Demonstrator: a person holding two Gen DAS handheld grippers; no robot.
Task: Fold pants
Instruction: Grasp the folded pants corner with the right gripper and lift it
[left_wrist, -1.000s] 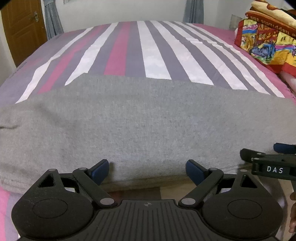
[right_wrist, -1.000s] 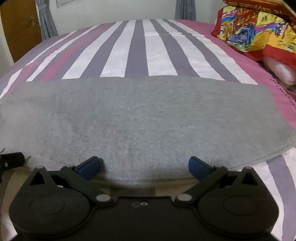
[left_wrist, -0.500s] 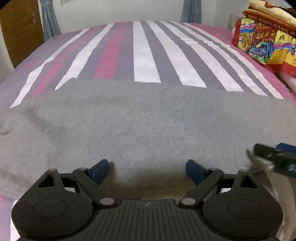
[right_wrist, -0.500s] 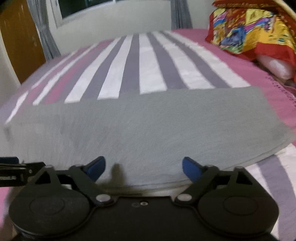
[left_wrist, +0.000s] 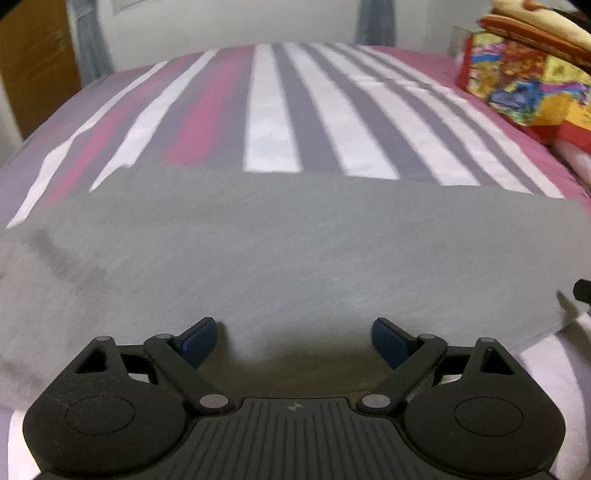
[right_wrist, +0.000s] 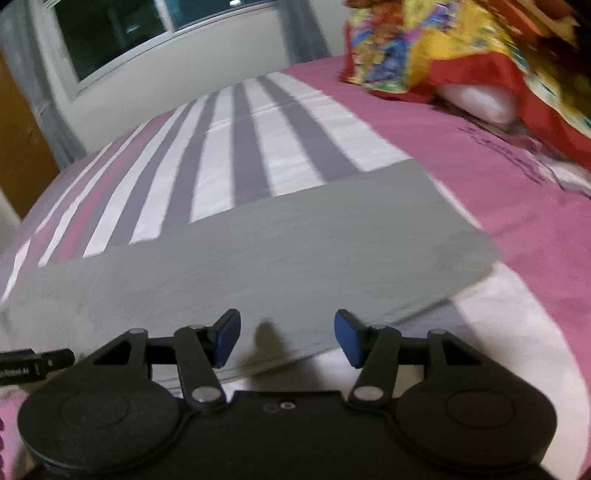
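Observation:
Grey pants (left_wrist: 295, 251) lie flat in a long band across the striped bed; they also show in the right wrist view (right_wrist: 258, 251). My left gripper (left_wrist: 293, 338) is open and empty, its blue fingertips (left_wrist: 199, 338) above the near edge of the cloth. My right gripper (right_wrist: 287, 338) is open and empty over the near edge of the pants toward their right end. A corner of the left gripper (right_wrist: 33, 363) shows at the left edge of the right wrist view.
The bed sheet (left_wrist: 273, 110) has white, grey and pink stripes. A colourful folded blanket (left_wrist: 528, 74) and pillows (right_wrist: 480, 99) lie at the right. A wooden door (left_wrist: 33, 66) stands at the far left, a window (right_wrist: 147, 33) behind the bed.
Both grippers have lifted and tilted up from the pants' near edge, both still open. The right gripper has swung right, showing the pants' right end and the window.

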